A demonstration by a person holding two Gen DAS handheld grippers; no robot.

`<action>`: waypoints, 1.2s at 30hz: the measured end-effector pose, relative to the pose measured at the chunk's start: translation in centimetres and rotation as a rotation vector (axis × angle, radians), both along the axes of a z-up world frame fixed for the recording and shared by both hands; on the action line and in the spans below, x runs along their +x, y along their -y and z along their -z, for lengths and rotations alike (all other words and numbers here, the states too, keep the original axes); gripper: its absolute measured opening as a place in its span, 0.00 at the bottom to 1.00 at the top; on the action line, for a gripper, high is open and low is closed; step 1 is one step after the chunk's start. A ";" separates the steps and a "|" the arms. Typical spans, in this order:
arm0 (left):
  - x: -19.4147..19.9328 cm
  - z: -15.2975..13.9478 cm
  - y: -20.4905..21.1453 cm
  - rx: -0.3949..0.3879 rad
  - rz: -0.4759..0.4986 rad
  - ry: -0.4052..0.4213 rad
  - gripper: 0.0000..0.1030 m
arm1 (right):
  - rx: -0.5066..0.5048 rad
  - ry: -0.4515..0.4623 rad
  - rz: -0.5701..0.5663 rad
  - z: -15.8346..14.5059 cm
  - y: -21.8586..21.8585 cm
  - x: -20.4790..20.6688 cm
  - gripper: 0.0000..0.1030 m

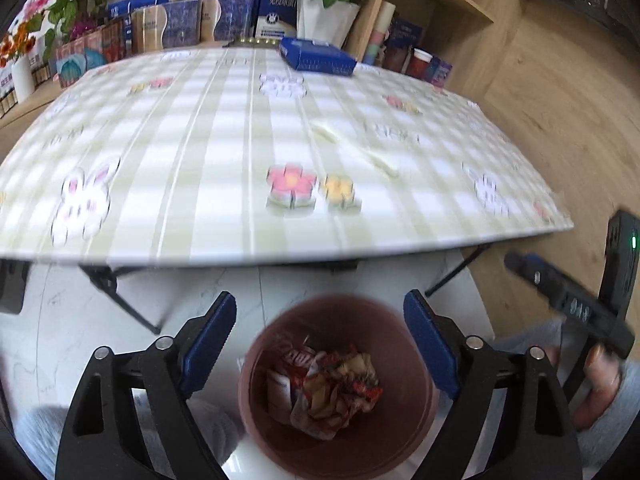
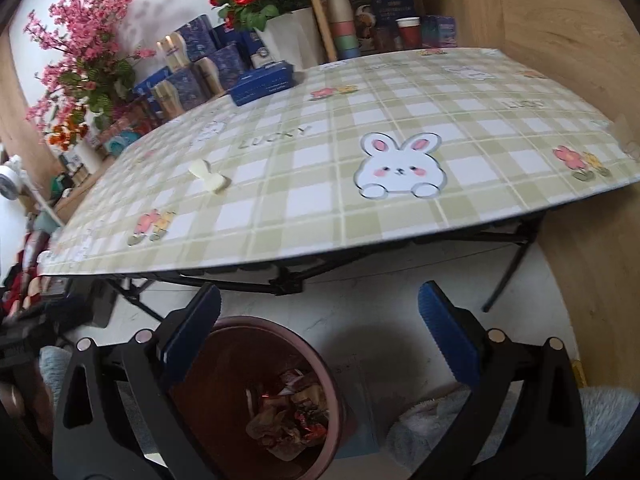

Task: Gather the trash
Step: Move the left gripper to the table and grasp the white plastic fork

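- The left gripper (image 1: 320, 344) is spread wide and holds nothing.
- The right gripper (image 2: 320, 328) is spread wide and bare too.
- The bin (image 1: 260, 360) sits on the floor below the counter's (image 2: 280, 208) near edge.
- Crumpled wrappers (image 1: 332, 388) lie inside it.
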State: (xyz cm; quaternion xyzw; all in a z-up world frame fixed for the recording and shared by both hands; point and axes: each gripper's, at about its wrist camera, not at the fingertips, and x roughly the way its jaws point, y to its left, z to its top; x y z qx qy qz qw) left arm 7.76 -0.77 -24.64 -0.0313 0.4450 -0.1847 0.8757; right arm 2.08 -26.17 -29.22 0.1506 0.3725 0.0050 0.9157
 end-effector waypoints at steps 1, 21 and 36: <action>1.1 -0.6 0.5 -0.002 -0.003 -0.001 0.78 | -0.014 0.003 0.008 -0.3 0.1 0.2 0.95; 16.0 0.6 9.4 0.134 -0.066 -0.062 0.50 | -0.162 0.217 0.075 -2.7 4.0 6.1 0.95; 16.9 1.5 11.5 0.230 -0.046 -0.021 0.41 | 0.018 0.172 0.180 -0.3 7.4 7.4 0.95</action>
